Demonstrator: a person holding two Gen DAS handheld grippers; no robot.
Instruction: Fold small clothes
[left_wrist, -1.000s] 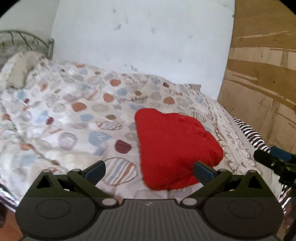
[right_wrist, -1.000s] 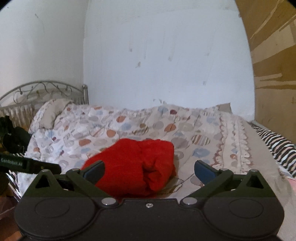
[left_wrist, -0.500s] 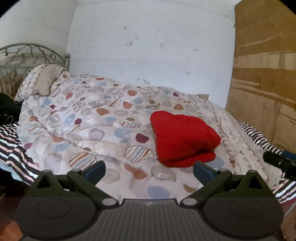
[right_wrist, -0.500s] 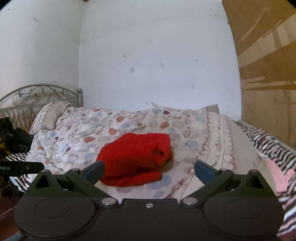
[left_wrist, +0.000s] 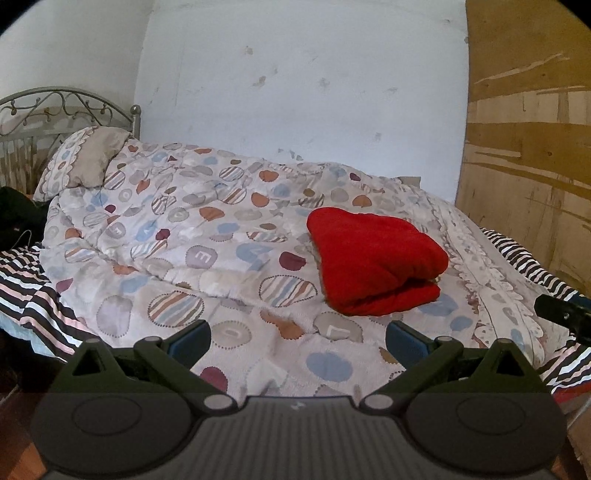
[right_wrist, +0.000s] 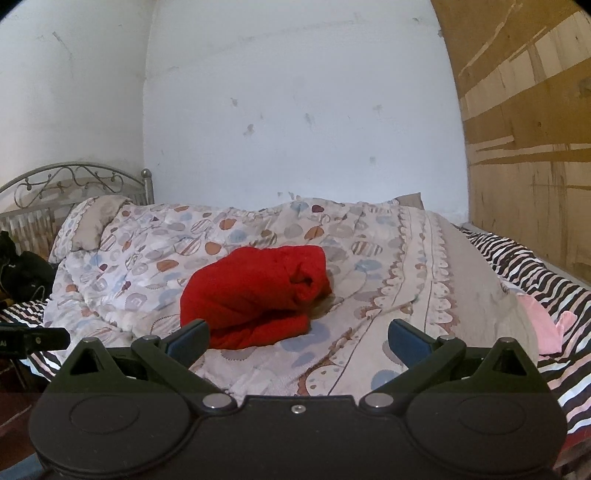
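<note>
Your red garment (left_wrist: 373, 258) lay folded into a thick, plush bundle with rounded edges on the quilted comforter (left_wrist: 192, 251), which was printed with dots and striped ovals. Your left gripper (left_wrist: 297, 338) hung released with nothing between its blue-padded fingers (left_wrist: 190, 339), short of the bundle. Your right gripper (right_wrist: 297, 338) was spread just as wide, empty. A pink cloth (right_wrist: 541, 325) on the striped sheet (right_wrist: 524, 266) was partly hidden, its shape unclear.

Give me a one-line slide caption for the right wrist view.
Right gripper, jaws open and empty, faces a folded red garment lying on a patterned quilt.
</note>
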